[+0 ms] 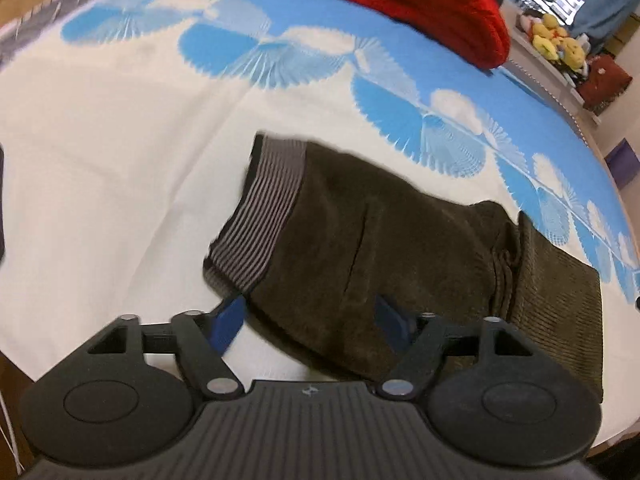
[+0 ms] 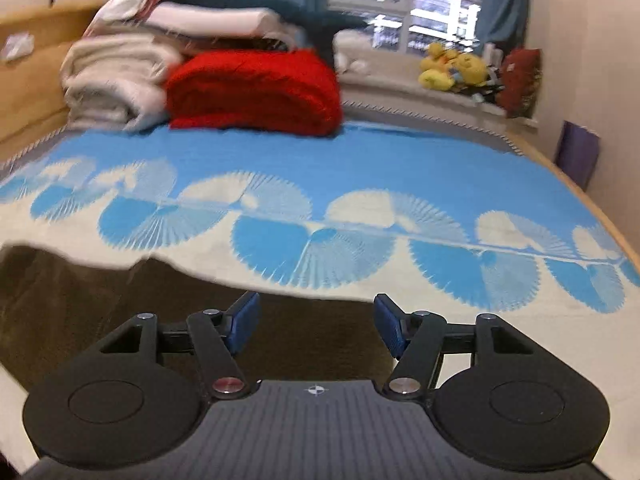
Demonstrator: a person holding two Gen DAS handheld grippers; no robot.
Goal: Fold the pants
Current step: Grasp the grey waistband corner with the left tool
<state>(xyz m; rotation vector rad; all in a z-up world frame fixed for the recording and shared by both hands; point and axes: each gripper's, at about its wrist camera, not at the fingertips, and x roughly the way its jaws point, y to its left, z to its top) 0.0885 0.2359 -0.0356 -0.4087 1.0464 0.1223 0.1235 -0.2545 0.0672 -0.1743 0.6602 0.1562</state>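
Dark olive-brown pants (image 1: 380, 240) with a grey striped waistband (image 1: 260, 208) lie folded into a compact bundle on the blue-and-cream bedspread (image 1: 120, 140). My left gripper (image 1: 310, 322) is open just above the bundle's near edge, blue pads apart, holding nothing. In the right wrist view the pants (image 2: 100, 300) fill the lower left. My right gripper (image 2: 316, 322) is open over the pants' edge, empty.
A red folded blanket (image 2: 256, 92) and a pile of pale bedding (image 2: 116, 76) sit at the bed's far end. Yellow plush toys (image 2: 452, 68) sit on the window ledge. The bed's right edge (image 2: 592, 200) runs along a wall.
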